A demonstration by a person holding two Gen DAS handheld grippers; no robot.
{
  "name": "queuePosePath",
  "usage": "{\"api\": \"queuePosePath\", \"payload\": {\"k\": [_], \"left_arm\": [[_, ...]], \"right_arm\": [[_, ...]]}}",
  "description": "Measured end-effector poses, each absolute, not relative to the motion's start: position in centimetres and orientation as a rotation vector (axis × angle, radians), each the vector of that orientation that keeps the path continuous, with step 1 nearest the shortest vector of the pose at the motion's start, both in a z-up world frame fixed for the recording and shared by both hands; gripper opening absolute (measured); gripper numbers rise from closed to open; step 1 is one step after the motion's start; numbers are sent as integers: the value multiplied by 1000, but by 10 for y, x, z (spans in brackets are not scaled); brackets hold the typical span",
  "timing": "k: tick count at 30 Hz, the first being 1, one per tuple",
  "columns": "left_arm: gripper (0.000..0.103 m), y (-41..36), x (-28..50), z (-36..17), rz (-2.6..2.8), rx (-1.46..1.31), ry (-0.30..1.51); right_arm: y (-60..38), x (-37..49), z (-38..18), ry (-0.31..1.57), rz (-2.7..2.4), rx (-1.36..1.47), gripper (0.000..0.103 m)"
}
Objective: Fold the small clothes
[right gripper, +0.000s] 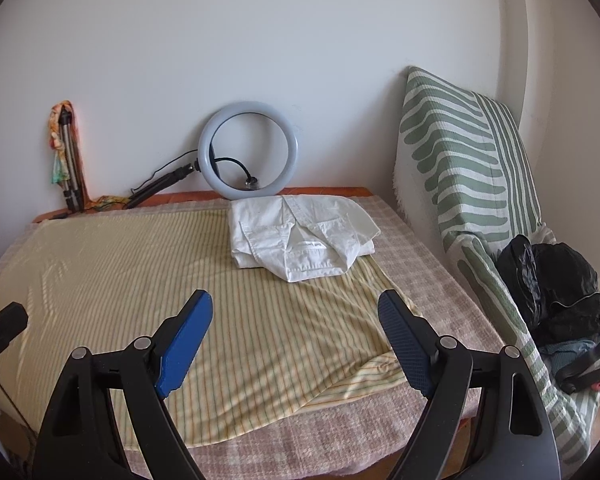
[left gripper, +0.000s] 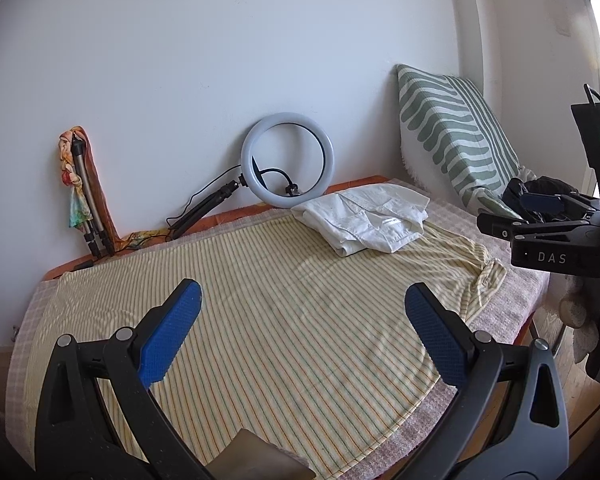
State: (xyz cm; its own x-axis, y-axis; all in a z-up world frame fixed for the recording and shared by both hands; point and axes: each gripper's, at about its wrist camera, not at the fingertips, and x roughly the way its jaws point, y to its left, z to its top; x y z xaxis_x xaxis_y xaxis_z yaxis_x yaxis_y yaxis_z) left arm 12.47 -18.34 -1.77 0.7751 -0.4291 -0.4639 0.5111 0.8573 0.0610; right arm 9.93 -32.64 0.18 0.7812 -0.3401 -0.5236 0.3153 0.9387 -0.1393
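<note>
Reading "DAS" in white on right tool [left gripper: 540, 220], striped garment [left gripper: 280, 300] below.

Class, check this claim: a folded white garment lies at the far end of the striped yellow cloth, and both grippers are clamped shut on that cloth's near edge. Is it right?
Not quite. The folded white garment does lie at the far end of the striped yellow cloth, but both wrist views show the left gripper and right gripper open, holding nothing.
</note>
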Motion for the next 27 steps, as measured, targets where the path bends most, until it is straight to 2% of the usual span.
{"api": "queuePosePath", "payload": {"k": [27], "left_arm": [[103,-184,122,-17,-502,189,447]], "right_arm": [[-323,100,-4,583,-350,-34,85]]}}
